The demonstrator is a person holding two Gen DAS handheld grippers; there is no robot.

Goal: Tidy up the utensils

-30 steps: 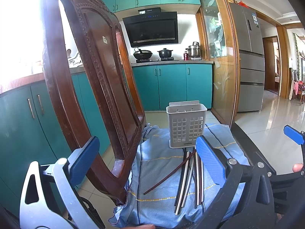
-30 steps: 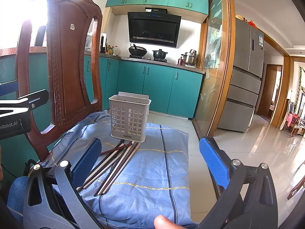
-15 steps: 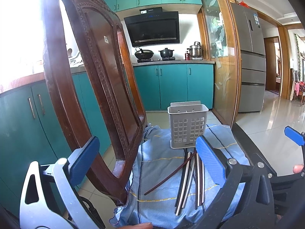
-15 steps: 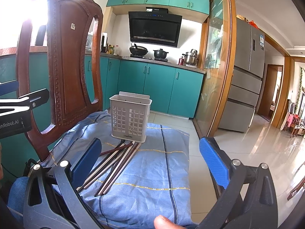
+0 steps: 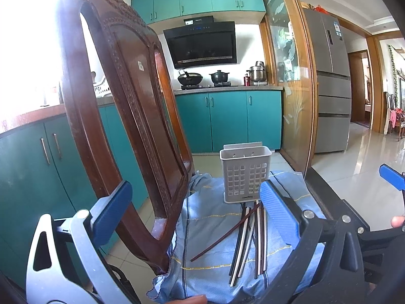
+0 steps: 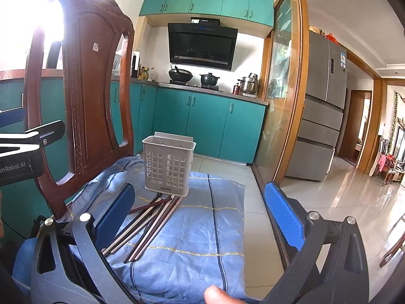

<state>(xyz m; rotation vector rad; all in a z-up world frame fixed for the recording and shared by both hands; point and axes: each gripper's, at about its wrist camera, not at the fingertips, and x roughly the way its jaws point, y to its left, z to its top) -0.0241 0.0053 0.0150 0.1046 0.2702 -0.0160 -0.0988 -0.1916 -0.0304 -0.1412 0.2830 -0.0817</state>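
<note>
A grey perforated utensil holder stands upright on a blue cloth draped over a chair seat; it also shows in the right wrist view. Several chopsticks, dark, brown and white, lie loose on the cloth in front of the holder, also seen in the right wrist view. My left gripper is open and empty, held above the cloth's near edge. My right gripper is open and empty, above the cloth to the right of the chopsticks.
A carved wooden chair back rises at the left of the cloth, also in the right wrist view. Teal kitchen cabinets, a stove with pots, a glass sliding door and a fridge stand behind. Tiled floor lies to the right.
Almost nothing changed; both views shifted very slightly, the grippers stay open and the chopsticks and holder have not moved.
</note>
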